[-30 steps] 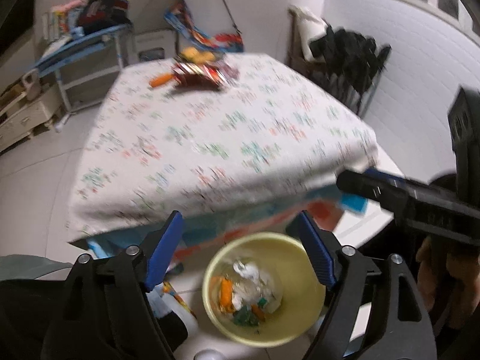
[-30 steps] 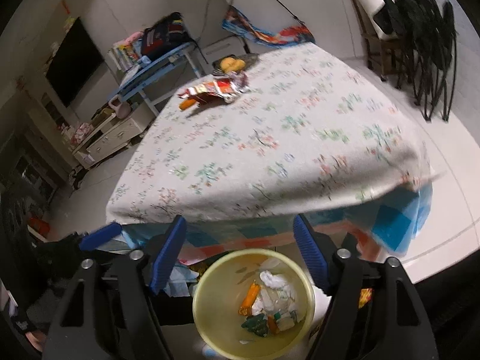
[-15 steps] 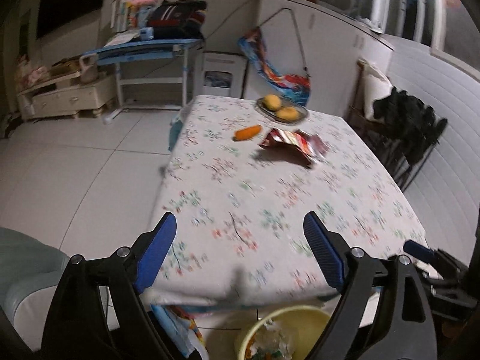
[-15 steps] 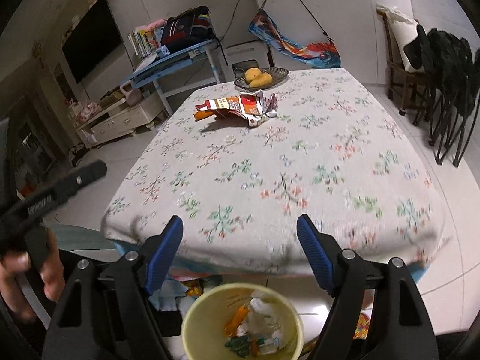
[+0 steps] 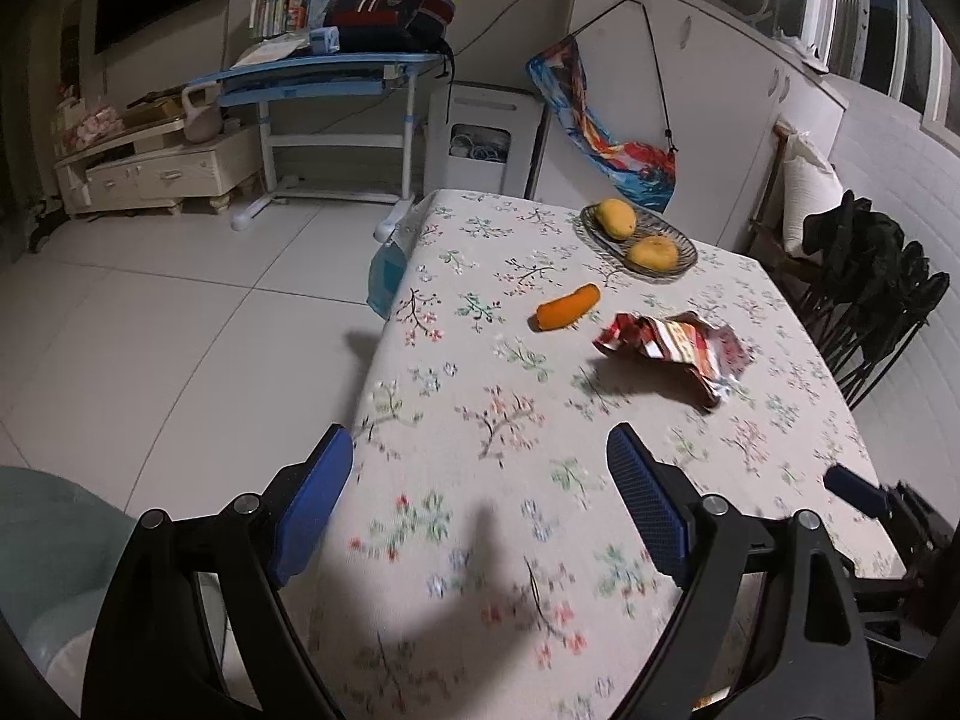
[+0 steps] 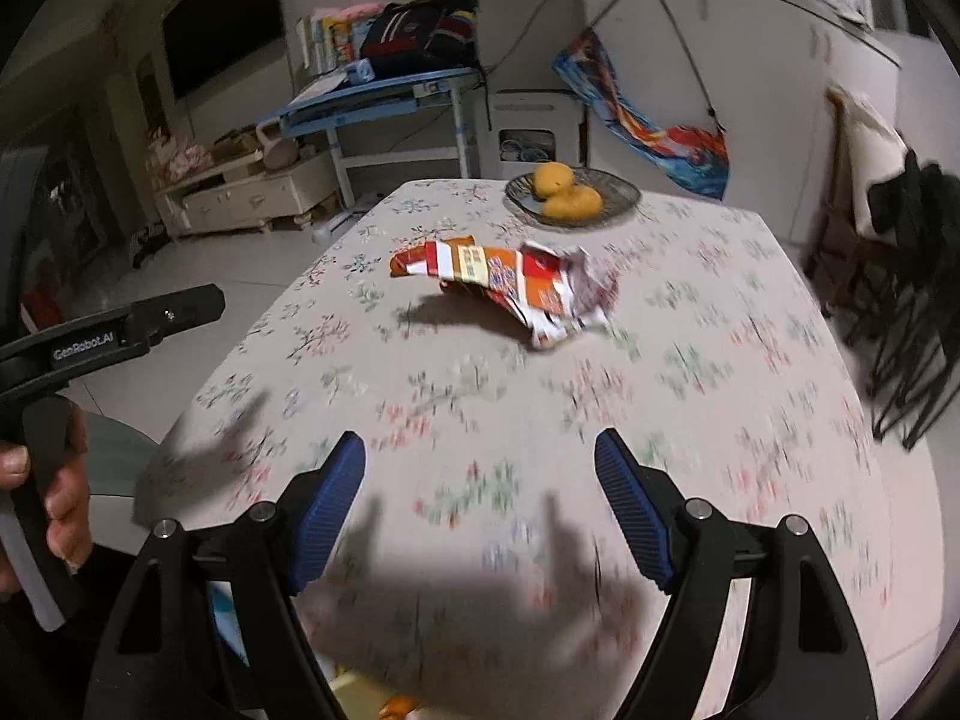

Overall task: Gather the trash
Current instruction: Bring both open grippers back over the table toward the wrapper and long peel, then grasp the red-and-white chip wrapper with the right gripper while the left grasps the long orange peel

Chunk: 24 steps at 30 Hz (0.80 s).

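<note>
A crumpled red, orange and white snack wrapper (image 5: 672, 348) (image 6: 510, 282) lies on the floral tablecloth (image 5: 498, 420) (image 6: 690, 372), past the table's middle. Just beyond it an orange carrot-like piece (image 5: 567, 307) rests on the cloth. My left gripper (image 5: 480, 498) hangs open over the table's near left corner with nothing between its blue pads. My right gripper (image 6: 480, 504) is open and empty too, above the near edge. Each gripper shows in the other's view: the right gripper's tip (image 5: 852, 489) and the left gripper (image 6: 120, 330), held in a hand (image 6: 60, 480).
A dish (image 5: 684, 252) (image 6: 618, 195) with two yellow fruits stands at the table's far end. Black folding chairs (image 5: 870, 312) lean against the wall on the right. A blue desk (image 5: 324, 72) and a white unit (image 5: 480, 138) stand behind, with tiled floor (image 5: 150, 330) to the left.
Both grippers have swung up and forward from above the yellow bin to over the table's near edge. The bin has dropped out of view. The wrapper and the orange piece look nearer.
</note>
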Each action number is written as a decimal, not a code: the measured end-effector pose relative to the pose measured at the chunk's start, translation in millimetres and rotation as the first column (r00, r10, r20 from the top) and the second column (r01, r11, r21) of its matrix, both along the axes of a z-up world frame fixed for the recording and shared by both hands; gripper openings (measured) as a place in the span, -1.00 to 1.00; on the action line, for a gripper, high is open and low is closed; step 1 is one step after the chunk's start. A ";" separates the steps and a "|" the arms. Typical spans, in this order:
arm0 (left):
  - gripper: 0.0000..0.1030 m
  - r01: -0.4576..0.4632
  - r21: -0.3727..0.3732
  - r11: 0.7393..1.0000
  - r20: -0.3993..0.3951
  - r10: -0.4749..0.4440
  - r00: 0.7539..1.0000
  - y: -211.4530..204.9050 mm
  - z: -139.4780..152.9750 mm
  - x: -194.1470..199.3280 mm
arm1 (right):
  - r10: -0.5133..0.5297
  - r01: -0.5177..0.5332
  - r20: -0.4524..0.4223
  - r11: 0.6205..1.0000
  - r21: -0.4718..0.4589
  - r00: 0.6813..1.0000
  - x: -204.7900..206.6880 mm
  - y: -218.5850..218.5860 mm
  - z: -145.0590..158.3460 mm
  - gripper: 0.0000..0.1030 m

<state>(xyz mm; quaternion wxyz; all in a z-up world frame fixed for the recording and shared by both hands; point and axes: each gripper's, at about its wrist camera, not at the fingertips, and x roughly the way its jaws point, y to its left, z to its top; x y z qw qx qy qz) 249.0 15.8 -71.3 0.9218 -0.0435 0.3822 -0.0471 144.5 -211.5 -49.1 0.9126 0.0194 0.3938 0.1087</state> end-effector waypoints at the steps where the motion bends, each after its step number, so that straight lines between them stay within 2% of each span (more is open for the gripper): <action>1: 0.62 0.002 0.008 1.000 -0.002 -0.002 1.000 -1.4 -2.0 6.8 | 0.005 -0.005 -0.002 1.000 -0.010 1.000 8.0 2.9 -1.8 0.48; 11: 0.62 0.057 0.078 0.995 -0.012 -0.056 0.998 -21.5 -13.6 58.2 | 0.022 -0.023 -0.013 0.995 -0.095 1.000 75.9 19.0 -15.2 0.48; 16: 0.62 0.075 0.081 0.994 -0.036 -0.072 0.997 -29.4 -22.2 82.3 | 0.008 -0.013 -0.039 0.993 -0.116 0.999 102.0 16.1 -22.5 0.46; 19: 0.62 0.092 0.083 0.992 -0.046 -0.088 0.995 -35.7 -26.7 96.3 | 0.015 -0.023 -0.068 0.994 -0.111 0.998 114.5 14.1 -29.2 0.01; 21: 0.62 0.105 0.097 0.990 -0.049 -0.100 0.994 -42.2 -29.6 107.1 | 0.022 -0.031 -0.091 0.995 -0.091 0.996 121.4 10.8 -34.3 -0.43; 24: 0.62 0.127 0.119 0.985 -0.057 -0.121 0.991 -53.3 -34.4 122.9 | 0.029 -0.034 -0.095 0.998 -0.044 0.995 125.7 1.0 -35.3 -0.67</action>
